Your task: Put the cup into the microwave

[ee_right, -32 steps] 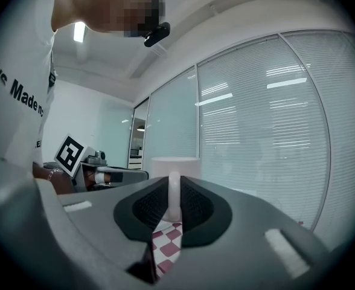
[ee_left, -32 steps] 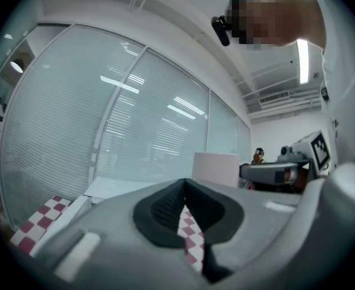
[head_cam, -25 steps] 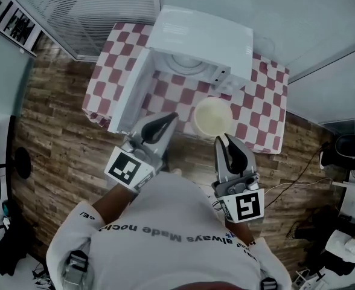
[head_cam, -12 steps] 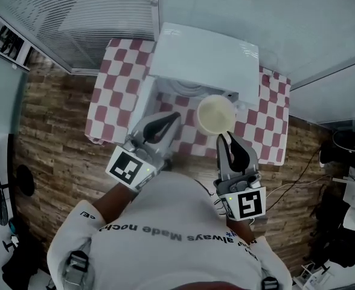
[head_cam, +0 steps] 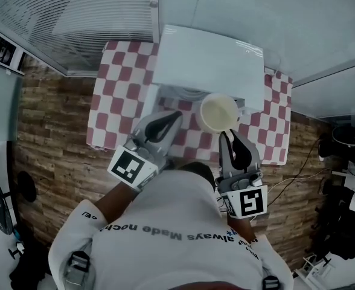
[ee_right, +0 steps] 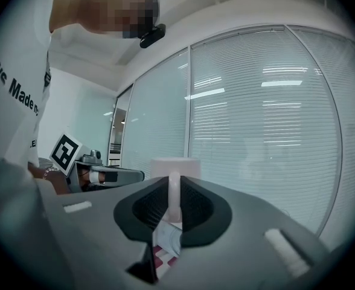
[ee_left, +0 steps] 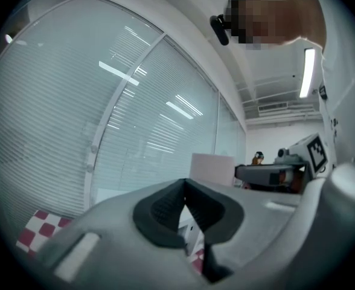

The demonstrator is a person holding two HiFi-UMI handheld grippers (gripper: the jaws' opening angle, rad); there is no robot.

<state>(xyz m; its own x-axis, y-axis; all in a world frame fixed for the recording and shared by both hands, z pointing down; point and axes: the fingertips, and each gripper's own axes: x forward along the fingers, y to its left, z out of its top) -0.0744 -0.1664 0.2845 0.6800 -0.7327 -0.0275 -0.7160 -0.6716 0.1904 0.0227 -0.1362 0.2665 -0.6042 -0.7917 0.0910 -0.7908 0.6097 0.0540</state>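
Note:
A cream cup [head_cam: 218,113] hangs in front of the white microwave [head_cam: 207,59], just before its open cavity. My right gripper [head_cam: 227,135] is shut on the cup's handle. In the right gripper view the handle [ee_right: 174,199] stands upright between the dark pads, and the cup body [ee_right: 175,168] rises beyond them. The microwave door [head_cam: 146,104] stands open at the left and shows edge-on. My left gripper [head_cam: 175,116] is beside that door, shut, with nothing in it; its pads [ee_left: 165,207] meet in the left gripper view.
The microwave stands on a table under a red and white checked cloth [head_cam: 114,101]. Glass walls with blinds [head_cam: 93,17] rise right behind it. Wood floor [head_cam: 51,132] lies all round. The right gripper's marker cube [ee_left: 316,153] shows in the left gripper view.
The cup has moved away from me, up to the microwave's opening, with the right gripper still on its handle. The left gripper stays shut near the door.

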